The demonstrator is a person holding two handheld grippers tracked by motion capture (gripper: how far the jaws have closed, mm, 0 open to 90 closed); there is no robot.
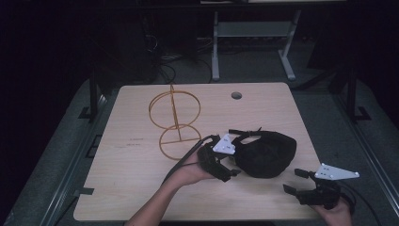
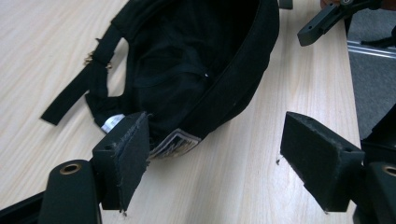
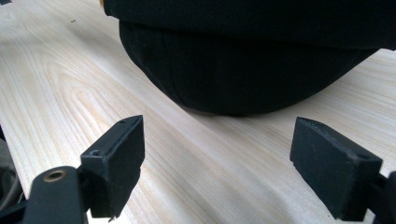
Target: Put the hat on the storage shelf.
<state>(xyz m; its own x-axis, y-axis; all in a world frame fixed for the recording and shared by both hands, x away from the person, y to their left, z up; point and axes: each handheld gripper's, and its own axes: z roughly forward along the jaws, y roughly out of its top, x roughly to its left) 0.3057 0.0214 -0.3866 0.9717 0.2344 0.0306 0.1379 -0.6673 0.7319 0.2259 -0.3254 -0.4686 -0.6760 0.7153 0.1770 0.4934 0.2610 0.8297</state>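
A black cap (image 1: pixel 266 153) lies upside down on the wooden table (image 1: pixel 141 188), right of centre. In the left gripper view its hollow inside (image 2: pixel 187 60), back strap (image 2: pixel 79 88) and a label show. My left gripper (image 1: pixel 230 169) is open at the cap's left edge, and its left finger (image 2: pixel 128 154) is close against the rim by the label. My right gripper (image 1: pixel 294 181) stands open near the table's front right, a short way from the cap. The cap's dark crown (image 3: pixel 243 70) rises just beyond its spread jaws.
A gold wire stand (image 1: pixel 175 120) with two rings and an upright rod sits at the table's middle left. A round cable hole (image 1: pixel 236 95) lies near the far edge. Desk legs (image 1: pixel 215 52) and cables stand on the floor behind.
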